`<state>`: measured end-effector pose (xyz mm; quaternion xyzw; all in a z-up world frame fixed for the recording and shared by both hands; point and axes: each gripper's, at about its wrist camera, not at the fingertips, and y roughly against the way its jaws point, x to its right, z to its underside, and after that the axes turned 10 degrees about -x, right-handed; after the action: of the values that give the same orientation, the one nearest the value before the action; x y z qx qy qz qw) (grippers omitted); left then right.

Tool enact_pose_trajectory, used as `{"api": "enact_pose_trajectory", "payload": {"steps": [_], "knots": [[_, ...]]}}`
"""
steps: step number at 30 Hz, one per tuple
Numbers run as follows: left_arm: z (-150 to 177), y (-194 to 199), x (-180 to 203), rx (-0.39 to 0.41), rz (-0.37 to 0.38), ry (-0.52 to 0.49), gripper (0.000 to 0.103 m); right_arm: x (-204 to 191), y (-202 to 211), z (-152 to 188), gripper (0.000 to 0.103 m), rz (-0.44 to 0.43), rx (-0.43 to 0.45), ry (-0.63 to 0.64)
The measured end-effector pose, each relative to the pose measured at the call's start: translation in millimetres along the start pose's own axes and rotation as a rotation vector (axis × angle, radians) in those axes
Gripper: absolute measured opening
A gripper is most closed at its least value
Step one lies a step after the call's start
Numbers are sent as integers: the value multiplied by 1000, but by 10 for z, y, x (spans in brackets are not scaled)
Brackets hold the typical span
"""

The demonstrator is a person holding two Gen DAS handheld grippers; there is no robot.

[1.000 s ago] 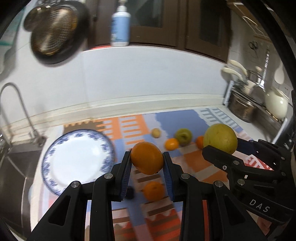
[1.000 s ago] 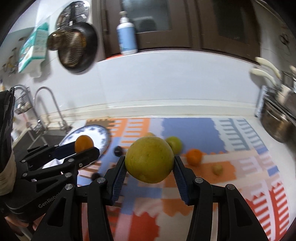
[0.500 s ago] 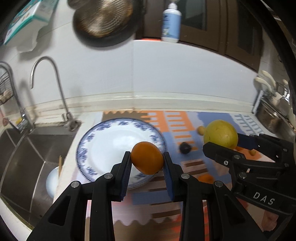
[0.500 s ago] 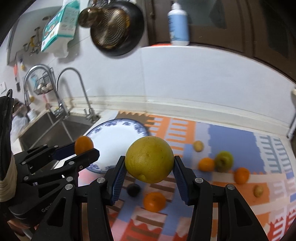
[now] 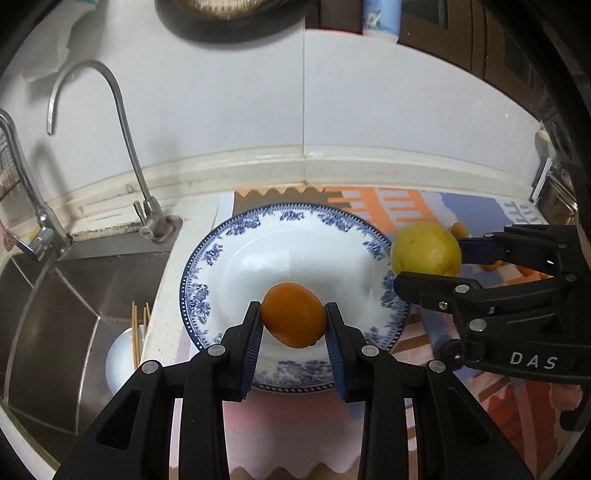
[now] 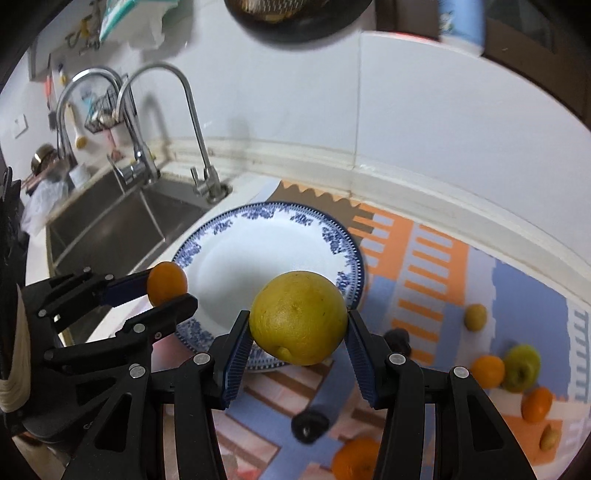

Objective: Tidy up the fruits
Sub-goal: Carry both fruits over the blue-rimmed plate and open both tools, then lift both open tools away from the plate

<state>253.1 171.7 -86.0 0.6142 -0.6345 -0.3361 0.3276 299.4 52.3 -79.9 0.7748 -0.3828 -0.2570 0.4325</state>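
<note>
Blue-rimmed plate [image 5: 207,266], orange [image 5: 293,319] in left claw [image 5: 293,325]

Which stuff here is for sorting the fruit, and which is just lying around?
For the job: orange, big yellow fruit, plate, loose fruit on the mat such as the green apple.

Just there: faucet, sink, hanging pan, bottle.

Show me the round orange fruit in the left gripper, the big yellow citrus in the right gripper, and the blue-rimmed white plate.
Round orange fruit [image 5: 293,314], left wrist view, front skin.
Big yellow citrus [image 6: 298,316], right wrist view, front face.
Blue-rimmed white plate [image 5: 236,230], left wrist view, patterned rim.
</note>
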Motion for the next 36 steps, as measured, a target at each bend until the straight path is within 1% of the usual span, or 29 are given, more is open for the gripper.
{"api": "enact_pose_trajectory", "payload": {"steps": [6,9,15,16,17,18,20,22,24,27,29,31,33,35,36], "knots": [[-56,-223,-83,-64,10,-17,33,-13,-315,-116,51,-19,-82,6],[-61,-302,-99,-90,23,-17,33,-21,-423,-139,51,-22,-106,9],[-58,-364,-130,-116,22,-12,33,-18,-524,-182,51,-28,-129,10],[-62,-368,-140,-119,23,-7,35,-10,-540,-191,51,-29,-133,6],[-63,-358,-147,-116,25,0,42,-10,-554,-198,51,-29,-138,5],[-66,-343,-155,-111,24,4,45,-10,-555,-198,52,-27,-139,5],[-69,-311,-160,-103,12,0,47,-11,-532,-195,54,-28,-128,5],[-70,-265,-158,-94,0,-3,48,-16,-483,-197,59,-12,-111,6],[-57,-189,-160,-84,-7,2,49,-5,-401,-192,59,0,-88,0],[-33,-34,-137,-58,-6,7,53,36,-235,-133,59,-8,-58,-25],[-20,84,-95,-31,-3,4,56,51,-115,-77,59,7,-35,-35],[-5,231,-23,0,1,-4,60,66,8,-12,59,15,-9,-45],[18,362,54,30,5,-13,62,83,158,54,59,22,23,-58],[33,458,129,51,14,-24,66,107,330,134,59,39,62,-72],[46,510,176,63,18,-31,66,120,412,174,60,51,80,-79]]}}
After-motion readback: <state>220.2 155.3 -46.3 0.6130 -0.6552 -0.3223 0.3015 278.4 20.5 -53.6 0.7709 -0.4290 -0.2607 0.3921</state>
